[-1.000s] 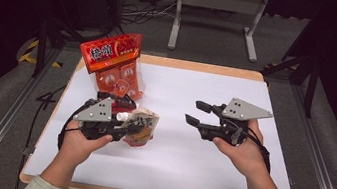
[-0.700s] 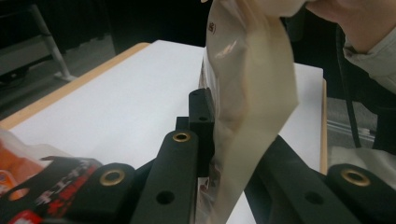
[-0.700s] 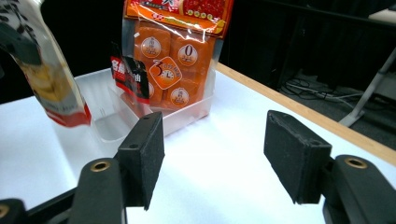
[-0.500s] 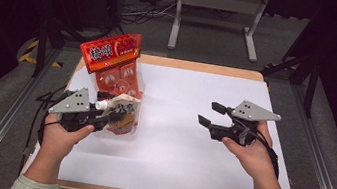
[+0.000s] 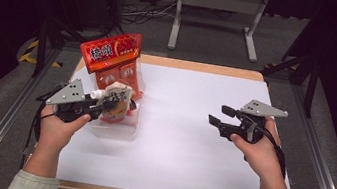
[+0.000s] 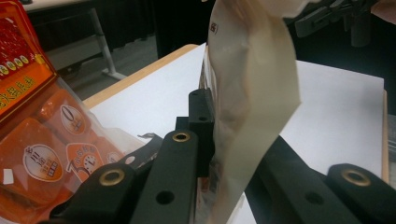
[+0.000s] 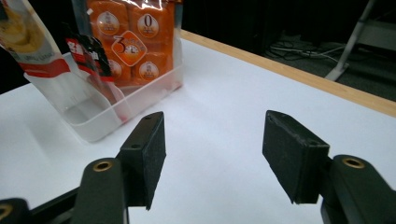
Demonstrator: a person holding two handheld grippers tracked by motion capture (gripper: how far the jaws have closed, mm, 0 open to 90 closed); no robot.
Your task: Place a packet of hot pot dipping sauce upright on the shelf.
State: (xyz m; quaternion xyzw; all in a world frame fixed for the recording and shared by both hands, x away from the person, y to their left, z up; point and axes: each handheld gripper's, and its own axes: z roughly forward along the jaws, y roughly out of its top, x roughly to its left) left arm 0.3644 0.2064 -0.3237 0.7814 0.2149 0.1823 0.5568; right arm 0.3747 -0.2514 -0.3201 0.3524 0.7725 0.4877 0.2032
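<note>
Black jaws of the left hand-held gripper (image 5: 104,106) are clamped on a cream snack pouch (image 5: 116,102), held upright just over the clear plastic bin (image 5: 123,130), beside the orange snack bag (image 5: 111,60) standing in it. The right hand-held gripper (image 5: 218,116) hangs open and empty, well apart across the white desk (image 5: 184,142); dark floor beyond.

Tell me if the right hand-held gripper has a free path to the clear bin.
Probably yes: the right hand-held gripper is open and holds nothing, and only bare white table lies between it and the clear bin.
</note>
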